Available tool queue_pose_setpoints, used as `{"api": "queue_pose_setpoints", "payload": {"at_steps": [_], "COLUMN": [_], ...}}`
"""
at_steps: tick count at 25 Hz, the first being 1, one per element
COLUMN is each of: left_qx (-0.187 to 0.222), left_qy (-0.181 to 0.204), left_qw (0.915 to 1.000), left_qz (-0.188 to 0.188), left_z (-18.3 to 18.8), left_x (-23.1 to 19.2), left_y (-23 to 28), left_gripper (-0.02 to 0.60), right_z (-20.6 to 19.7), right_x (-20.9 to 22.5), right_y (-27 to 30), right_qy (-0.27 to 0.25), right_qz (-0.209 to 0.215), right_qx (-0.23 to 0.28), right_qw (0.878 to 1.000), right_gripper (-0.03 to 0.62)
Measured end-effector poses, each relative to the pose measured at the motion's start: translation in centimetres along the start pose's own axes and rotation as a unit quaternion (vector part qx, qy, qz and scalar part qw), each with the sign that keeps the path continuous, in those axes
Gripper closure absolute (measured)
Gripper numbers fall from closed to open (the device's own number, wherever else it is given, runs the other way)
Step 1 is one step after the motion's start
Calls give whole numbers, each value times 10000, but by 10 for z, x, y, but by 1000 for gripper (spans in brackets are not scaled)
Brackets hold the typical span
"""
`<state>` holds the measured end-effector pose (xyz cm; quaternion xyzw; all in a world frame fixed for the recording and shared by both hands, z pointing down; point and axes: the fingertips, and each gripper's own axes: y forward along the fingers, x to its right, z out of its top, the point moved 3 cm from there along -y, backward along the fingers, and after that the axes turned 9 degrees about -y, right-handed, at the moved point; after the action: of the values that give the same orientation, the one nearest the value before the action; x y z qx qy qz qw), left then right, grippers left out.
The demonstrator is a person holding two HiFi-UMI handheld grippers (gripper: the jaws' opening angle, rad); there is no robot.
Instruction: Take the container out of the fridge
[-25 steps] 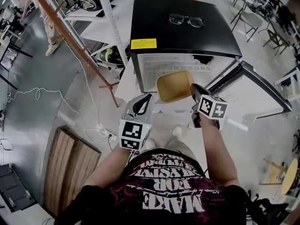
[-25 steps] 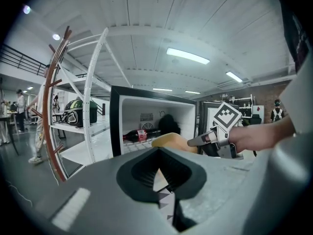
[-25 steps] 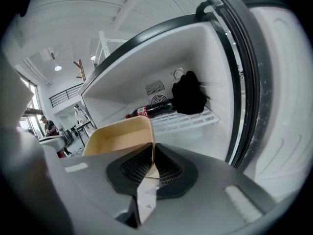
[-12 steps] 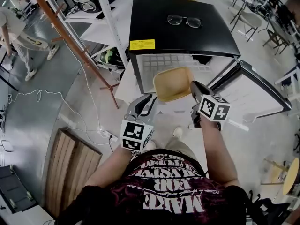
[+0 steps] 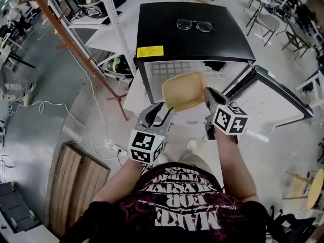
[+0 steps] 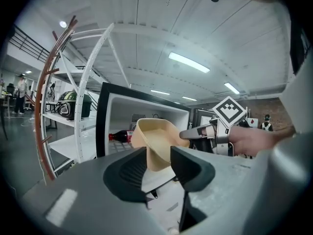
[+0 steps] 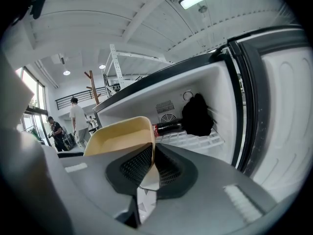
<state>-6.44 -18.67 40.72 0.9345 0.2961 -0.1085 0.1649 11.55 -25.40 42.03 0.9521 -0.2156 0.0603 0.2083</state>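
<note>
A tan plastic container [image 5: 183, 90] hangs in the air in front of the open black mini fridge [image 5: 192, 39]. My right gripper [image 5: 207, 94] is shut on its right rim; in the right gripper view the pads pinch the thin wall of the container [image 7: 120, 137] at my right gripper [image 7: 148, 164]. My left gripper [image 5: 161, 108] is open at the container's lower left corner. In the left gripper view that corner of the container [image 6: 155, 143] shows in the gap of my left gripper [image 6: 159, 168]; I cannot tell if it touches.
The fridge door [image 5: 276, 97] stands swung open at the right. Inside lie a cola bottle [image 7: 168, 127] and a black bag [image 7: 195, 115] on a wire shelf. Glasses [image 5: 191, 24] rest on the fridge top. A white shelving rack [image 5: 109, 19] stands left of the fridge.
The container has shifted slightly left and the left gripper has come up beside its lower left corner. A person walking at the far left has left the view.
</note>
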Motion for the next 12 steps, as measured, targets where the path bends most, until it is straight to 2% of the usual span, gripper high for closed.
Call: {"api": "queue_pose_setpoints", "payload": {"at_steps": [5,12], "left_qx": [-207,-184], "left_qy": [-28,35], "left_qw": [9998,9997], "left_qz": [39,181], "left_z": [-6,1], "left_x": [-1,-6], "left_y": [3,-1], "left_gripper": [426,445], "right_z": [4,8], "right_x": [-10,-21], "right_y": [-6,-19], "right_qy": [19,-76], "right_qz": [106,230], "right_qx": [107,225], "right_qw": [9999,9995], "right_gripper": [540,539]}}
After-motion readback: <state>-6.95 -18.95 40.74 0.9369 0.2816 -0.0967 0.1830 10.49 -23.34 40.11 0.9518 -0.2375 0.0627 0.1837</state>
